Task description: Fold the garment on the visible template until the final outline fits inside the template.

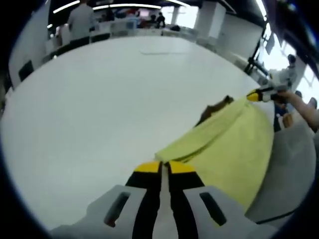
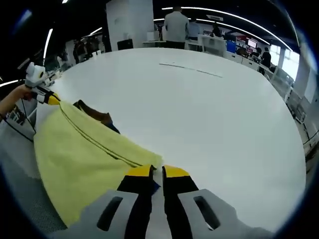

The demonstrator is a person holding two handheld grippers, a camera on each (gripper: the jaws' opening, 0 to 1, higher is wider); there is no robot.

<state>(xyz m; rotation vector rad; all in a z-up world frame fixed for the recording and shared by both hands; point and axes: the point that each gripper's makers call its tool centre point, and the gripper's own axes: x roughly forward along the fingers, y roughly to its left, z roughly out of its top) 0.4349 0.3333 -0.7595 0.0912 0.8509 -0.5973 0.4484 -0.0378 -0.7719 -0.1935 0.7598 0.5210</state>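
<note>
A broad white table point(image 1: 99, 109) takes up most of both views, sitting in a large open hall with strip lights overhead, desks at the back and a person point(image 2: 176, 27) standing beyond the far edge of the table. A faint thin line point(image 2: 191, 68) is marked on the tabletop toward that far side.

The yellow garment point(image 1: 229, 144) is stretched between the two grippers, off the near edge of the table rather than lying flat on it (a folded seam runs along its upper border). A dark brown item point(image 2: 94, 113) peeks out from behind the garment on the table side.

The left gripper point(image 1: 164, 168) has its jaws closed tight on one corner of the garment; the right gripper point(image 2: 155, 173) is likewise clamped on the opposite corner. From the garment to the table's far edge the tabletop is bare, leaving wide room for moving.

The left gripper view shows the right gripper point(image 1: 260, 94) at the garment's far corner, with a hand point(image 1: 294, 99) behind it. The right gripper view shows the left gripper point(image 2: 49, 97) at the other end, plus grey fabric point(image 2: 20, 164) below the garment.
</note>
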